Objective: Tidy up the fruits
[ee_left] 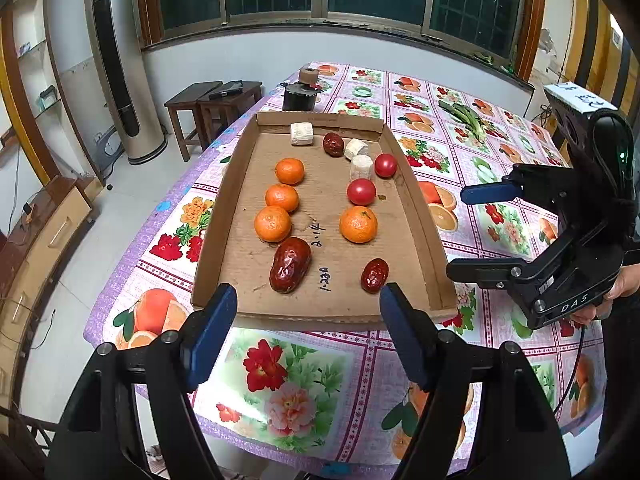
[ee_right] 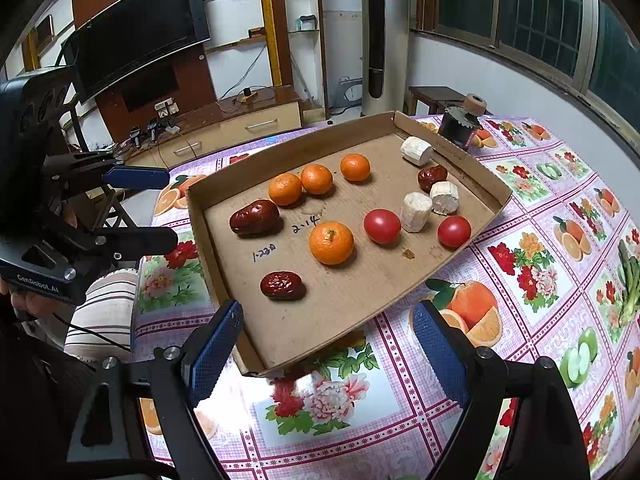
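A shallow cardboard tray (ee_left: 416, 200) (ee_right: 472, 168) lies on the flowered table. In it are several mandarins, three in a row (ee_left: 282, 196) (ee_right: 316, 178) and one apart (ee_left: 358, 224) (ee_right: 331, 242). Two tomatoes (ee_left: 361, 191) (ee_right: 382, 226), three red dates (ee_left: 290, 265) (ee_right: 281, 285) and three white chunks (ee_left: 361, 167) (ee_right: 416, 212) lie there too. My left gripper (ee_left: 308, 320) (ee_right: 160, 204) is open and empty at the tray's near edge. My right gripper (ee_right: 328, 340) (ee_left: 460, 232) is open and empty beside the tray.
A dark jar with a cork-coloured roll on top (ee_left: 300, 94) (ee_right: 460, 124) stands behind the tray. Green vegetables (ee_left: 466, 118) (ee_right: 628, 280) lie on the table away from the tray. Stools (ee_left: 208, 108), a tower fan (ee_left: 116, 64) and a TV cabinet (ee_right: 224, 128) stand beyond the table.
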Motion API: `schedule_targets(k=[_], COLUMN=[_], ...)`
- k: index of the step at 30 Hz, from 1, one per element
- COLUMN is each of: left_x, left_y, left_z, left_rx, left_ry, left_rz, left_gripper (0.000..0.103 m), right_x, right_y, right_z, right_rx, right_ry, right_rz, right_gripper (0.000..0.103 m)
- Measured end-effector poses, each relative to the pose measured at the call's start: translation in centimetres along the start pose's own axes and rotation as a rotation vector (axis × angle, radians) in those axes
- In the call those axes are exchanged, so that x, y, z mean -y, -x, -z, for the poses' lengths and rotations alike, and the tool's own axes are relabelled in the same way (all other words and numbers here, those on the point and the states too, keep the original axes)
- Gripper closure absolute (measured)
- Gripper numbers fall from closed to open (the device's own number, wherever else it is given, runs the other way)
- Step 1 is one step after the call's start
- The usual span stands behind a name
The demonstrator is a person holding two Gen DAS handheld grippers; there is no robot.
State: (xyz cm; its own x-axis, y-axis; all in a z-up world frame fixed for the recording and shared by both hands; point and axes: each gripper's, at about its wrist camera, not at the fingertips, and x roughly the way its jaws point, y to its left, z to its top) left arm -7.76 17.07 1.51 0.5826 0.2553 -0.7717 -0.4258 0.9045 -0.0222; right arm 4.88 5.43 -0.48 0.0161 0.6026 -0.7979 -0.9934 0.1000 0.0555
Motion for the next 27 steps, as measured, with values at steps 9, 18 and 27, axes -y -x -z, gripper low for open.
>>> schedule_targets(k=[9,18,27], left_x=[0.8,0.9,0.5], left_y=[-0.1,-0.6,-0.1], left_z=[0.5,0.6,0.4], left_rx=[-0.01,-0.019,0.008], left_ry=[-0.038,-0.032,-0.023], left_rz=[-0.024,-0.024,-0.042], left_gripper=[0.029,0.029,0.029], right_x=[-0.6,-1.2,-1.5], right_y=[-0.3,-0.7,-0.7], right_z=[0.3,0.1,0.0], right_rx=[-0.008,-0.011,-0.001], right_ry=[0.017,0.031,0.032], right_rz=[0.005,0.005,0.001], right_gripper=[0.015,0.015,0.015])
